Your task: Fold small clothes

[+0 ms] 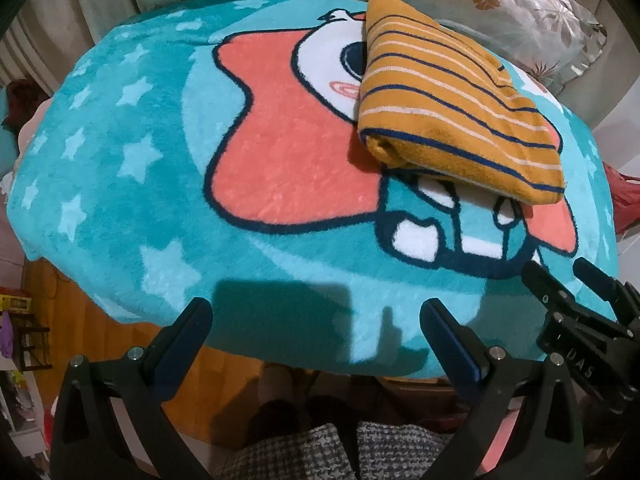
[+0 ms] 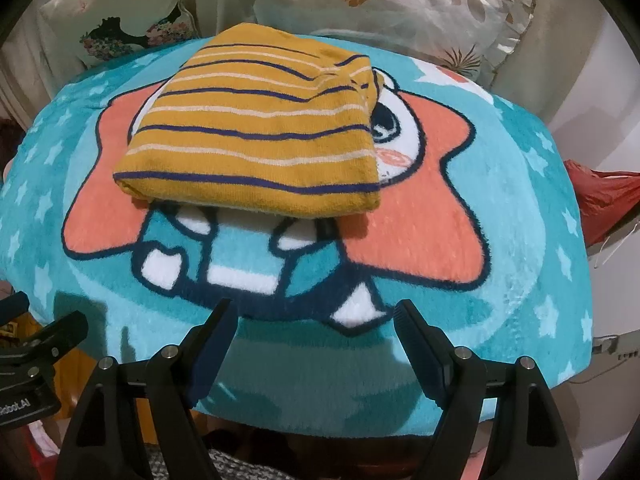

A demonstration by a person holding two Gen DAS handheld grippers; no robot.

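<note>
A small mustard garment with navy and white stripes (image 1: 452, 104) lies folded into a neat rectangle on a teal cartoon blanket (image 1: 120, 184). In the right wrist view the garment (image 2: 256, 136) sits in the middle, beyond the fingers. My left gripper (image 1: 316, 312) is open and empty, held over the blanket's near edge, well short of the garment. My right gripper (image 2: 316, 312) is open and empty too, also at the near edge. The right gripper shows in the left wrist view (image 1: 560, 276) at the right. The left gripper's fingers (image 2: 60, 326) show at the left of the right wrist view.
Floral pillows (image 2: 400, 4) lie behind the blanket (image 2: 520, 208). A red cloth (image 2: 600, 196) sits off its right side. A wooden floor (image 1: 68, 312) and shelves with clutter (image 1: 20, 320) are at the left. My checked trousers (image 1: 320, 452) are below the grippers.
</note>
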